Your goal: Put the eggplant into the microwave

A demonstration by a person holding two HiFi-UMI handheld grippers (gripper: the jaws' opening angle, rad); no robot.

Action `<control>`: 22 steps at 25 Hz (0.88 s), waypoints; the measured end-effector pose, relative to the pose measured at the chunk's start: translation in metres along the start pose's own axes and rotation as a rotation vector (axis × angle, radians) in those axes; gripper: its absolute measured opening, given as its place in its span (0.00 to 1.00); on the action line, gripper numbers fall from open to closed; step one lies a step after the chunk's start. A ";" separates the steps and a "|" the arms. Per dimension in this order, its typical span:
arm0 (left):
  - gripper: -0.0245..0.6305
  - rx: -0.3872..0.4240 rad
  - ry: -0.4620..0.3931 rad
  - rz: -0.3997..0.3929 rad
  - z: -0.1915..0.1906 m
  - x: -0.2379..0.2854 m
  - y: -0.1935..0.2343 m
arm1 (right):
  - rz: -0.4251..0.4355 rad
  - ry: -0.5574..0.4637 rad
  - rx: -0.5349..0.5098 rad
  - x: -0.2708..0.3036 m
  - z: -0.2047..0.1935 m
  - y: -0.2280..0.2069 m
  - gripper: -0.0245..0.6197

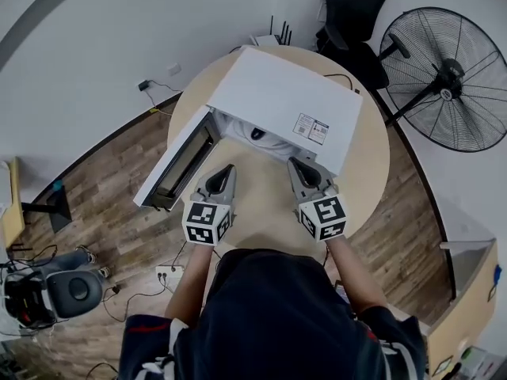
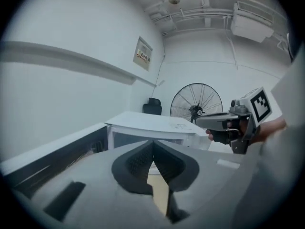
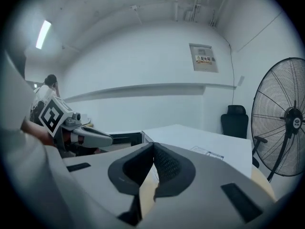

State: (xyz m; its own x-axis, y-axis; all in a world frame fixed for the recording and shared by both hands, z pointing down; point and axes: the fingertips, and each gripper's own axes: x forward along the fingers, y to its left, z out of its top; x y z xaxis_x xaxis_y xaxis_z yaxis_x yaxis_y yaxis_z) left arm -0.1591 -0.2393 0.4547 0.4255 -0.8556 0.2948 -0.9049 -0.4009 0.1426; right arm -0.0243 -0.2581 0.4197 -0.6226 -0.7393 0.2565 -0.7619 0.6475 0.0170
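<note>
A white microwave (image 1: 285, 105) stands on a round wooden table (image 1: 372, 172) with its door (image 1: 178, 165) swung open to the left. A small dark shape (image 1: 257, 134) shows in the white cavity; I cannot tell what it is, and no eggplant is plainly in view. My left gripper (image 1: 226, 169) and right gripper (image 1: 295, 163) hang side by side just before the opening, both shut and empty. In the left gripper view the shut jaws (image 2: 152, 144) point at the microwave (image 2: 147, 123). The right gripper view shows its jaws (image 3: 153, 147) meeting at the tip, with nothing between them.
A large standing fan (image 1: 447, 77) and a black office chair (image 1: 352, 10) stand behind the table to the right. A router (image 1: 269, 38) sits behind the microwave. On the floor lie a power strip (image 1: 169, 272) and cables; a grey chair (image 1: 71, 287) is at lower left.
</note>
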 end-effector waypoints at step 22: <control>0.06 0.130 -0.221 0.088 0.095 -0.045 -0.028 | 0.052 -0.216 -0.101 -0.031 0.087 0.021 0.05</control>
State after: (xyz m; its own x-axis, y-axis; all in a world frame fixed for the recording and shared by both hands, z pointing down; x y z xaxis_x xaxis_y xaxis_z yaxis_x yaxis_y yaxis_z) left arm -0.1533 -0.2212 0.3475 0.3470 -0.9340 0.0850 -0.9374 -0.3484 -0.0007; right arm -0.0367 -0.2380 0.3284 -0.6924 -0.7200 0.0467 -0.7130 0.6927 0.1088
